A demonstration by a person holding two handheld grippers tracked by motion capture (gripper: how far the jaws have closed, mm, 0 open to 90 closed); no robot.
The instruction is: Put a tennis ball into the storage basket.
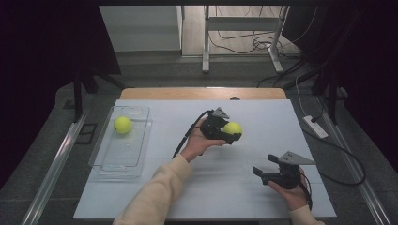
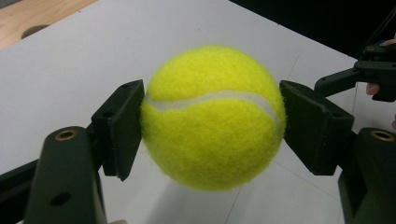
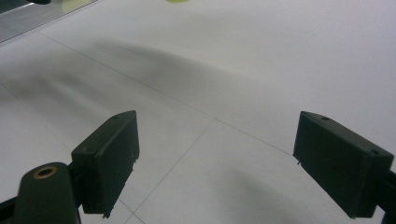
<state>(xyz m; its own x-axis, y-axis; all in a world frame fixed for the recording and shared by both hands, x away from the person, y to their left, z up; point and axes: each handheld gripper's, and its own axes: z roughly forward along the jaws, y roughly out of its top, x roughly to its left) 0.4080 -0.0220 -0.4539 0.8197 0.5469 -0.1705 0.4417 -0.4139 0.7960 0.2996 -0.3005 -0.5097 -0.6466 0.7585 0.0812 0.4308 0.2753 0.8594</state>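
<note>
A yellow tennis ball (image 2: 212, 116) is clamped between the jaws of the left gripper (image 1: 224, 130), one black pad being pressed against each side of it, so that the ball is carried clear of the white desk (image 1: 263, 122). In the high view this ball (image 1: 232, 128) is seen above the middle of the desk, with the left hand (image 1: 199, 140) wrapped around the gripper body and a cream sleeve (image 1: 155, 192) reaching in from the bottom edge. In the left gripper view, the ball's white seam is seen curving across its upper half, and its shadow is cast on the desk below. The right gripper (image 1: 263, 174) is held in the right hand (image 1: 293, 192) near the front right part of the desk, well apart from the held ball; its jaws are spread wide with nothing between them, and only bare desk surface is seen past them in the right gripper view (image 3: 215, 168). A second tennis ball (image 1: 122, 124) lies in the far end of a clear plastic tray (image 1: 119, 161), which is set on the left side of the desk, well apart from both grippers.
</note>
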